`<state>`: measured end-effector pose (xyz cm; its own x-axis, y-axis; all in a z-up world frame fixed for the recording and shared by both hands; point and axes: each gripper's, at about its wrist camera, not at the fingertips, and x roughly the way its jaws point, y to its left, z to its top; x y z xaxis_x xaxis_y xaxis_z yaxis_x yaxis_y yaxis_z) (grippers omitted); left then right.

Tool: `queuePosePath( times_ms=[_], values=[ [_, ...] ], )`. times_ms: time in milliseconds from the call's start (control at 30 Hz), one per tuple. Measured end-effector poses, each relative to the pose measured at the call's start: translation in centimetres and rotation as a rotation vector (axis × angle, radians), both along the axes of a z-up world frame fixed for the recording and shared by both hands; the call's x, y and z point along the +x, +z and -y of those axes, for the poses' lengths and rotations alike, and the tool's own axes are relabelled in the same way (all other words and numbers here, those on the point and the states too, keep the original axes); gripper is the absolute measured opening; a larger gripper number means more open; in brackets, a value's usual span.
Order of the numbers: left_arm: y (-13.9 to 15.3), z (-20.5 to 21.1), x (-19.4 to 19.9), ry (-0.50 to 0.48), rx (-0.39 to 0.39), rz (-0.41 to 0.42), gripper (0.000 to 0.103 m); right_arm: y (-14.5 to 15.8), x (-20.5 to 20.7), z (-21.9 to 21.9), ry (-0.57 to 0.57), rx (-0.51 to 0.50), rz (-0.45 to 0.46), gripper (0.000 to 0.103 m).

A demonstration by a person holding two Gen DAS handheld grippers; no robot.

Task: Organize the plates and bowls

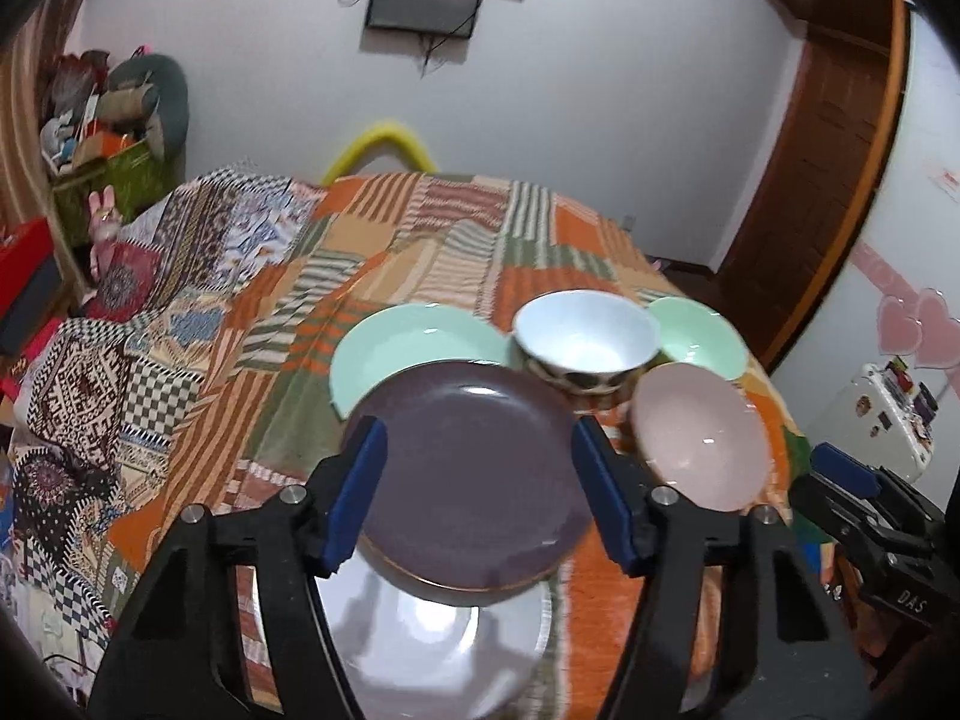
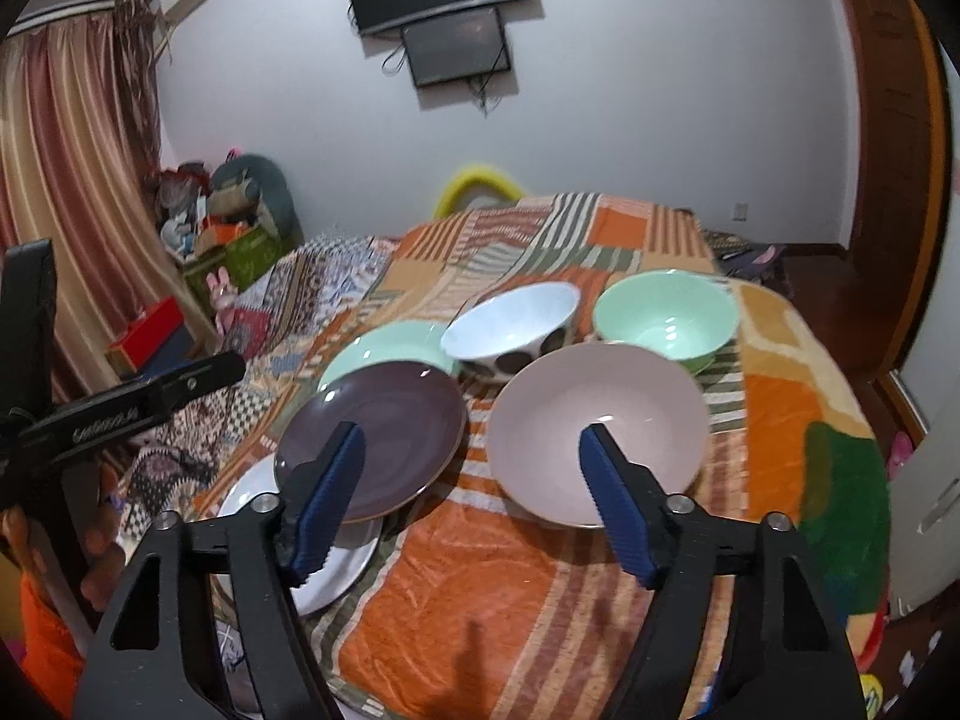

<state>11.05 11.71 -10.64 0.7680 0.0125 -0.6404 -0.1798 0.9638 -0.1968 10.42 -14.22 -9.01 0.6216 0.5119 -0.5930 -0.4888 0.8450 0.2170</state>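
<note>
Soft ground is the main hazard: the dishes sit on a bed (image 2: 540, 600) under a patchwork blanket, and its springy, uneven surface lets anything nudged tip or slide. At the near left edge of the bed a white plate (image 1: 432, 648) lies flat, with a purple plate (image 1: 474, 468) overlapping its far side and resting partly on it, so the purple one looks tilted and may rock when touched. Behind that, toward the middle of the bed, a green plate (image 1: 396, 348) is partly covered by the purple plate's rim. To the right lies a pink bowl (image 2: 594, 426), with a white spotted bowl (image 2: 510, 324) and a green bowl (image 2: 666, 312) just beyond it, close together. The left gripper (image 1: 480, 486) hangs over the purple plate with its jaws about half open and apart from the plate, holding nothing; such a gap suits a rim pinch, and a shallow bite on smooth glaze could slip. The right gripper (image 2: 474, 486) is likewise about half open and empty, between the purple plate and the pink bowl. Reaching in together, the two could knock each other or the crowded bowls.
</note>
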Motion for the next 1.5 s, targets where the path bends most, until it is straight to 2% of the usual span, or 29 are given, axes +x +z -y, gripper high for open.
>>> queuePosePath(
  times_ms=[233,333,400,467,600,833,1167,1333,1500],
  values=[
    [-3.6,-3.7,1.7,0.048,-0.002,-0.1,0.063,-2.8,1.7,-3.6,0.058,-0.015,-0.103,0.054],
    [-5.5,-5.1,2.3,0.045,-0.018,-0.141,0.057,-4.2,2.2,-4.9,0.084,-0.028,-0.156,0.051],
    [-6.7,-5.9,2.7,0.038,-0.033,-0.169,0.049,-5.1,2.3,-5.7,0.101,-0.045,-0.184,0.047],
    [-7.6,-6.4,3.2,0.032,-0.045,-0.187,0.046,-5.9,2.5,-6.4,0.11,-0.062,-0.209,0.042],
    [-8.6,-7.2,3.9,0.027,-0.053,-0.197,0.042,-7.2,3.6,-6.9,0.098,-0.075,-0.258,0.04],
    [-10.0,-8.6,6.1,0.008,-0.082,-0.203,0.038,-8.2,4.7,-7.6,0.073,-0.094,-0.286,0.039],
    [-11.3,-9.0,8.1,-0.038,-0.095,-0.215,0.023,-8.9,5.8,-8.2,0.037,-0.129,-0.294,0.035],
    [-11.9,-8.9,8.5,-0.051,-0.093,-0.226,0.021,-9.5,6.6,-8.5,0.025,-0.128,-0.315,0.028],
    [-12.2,-9.0,8.6,-0.053,-0.095,-0.233,0.021,-9.6,6.8,-8.4,0.019,-0.112,-0.317,0.027]
  ],
)
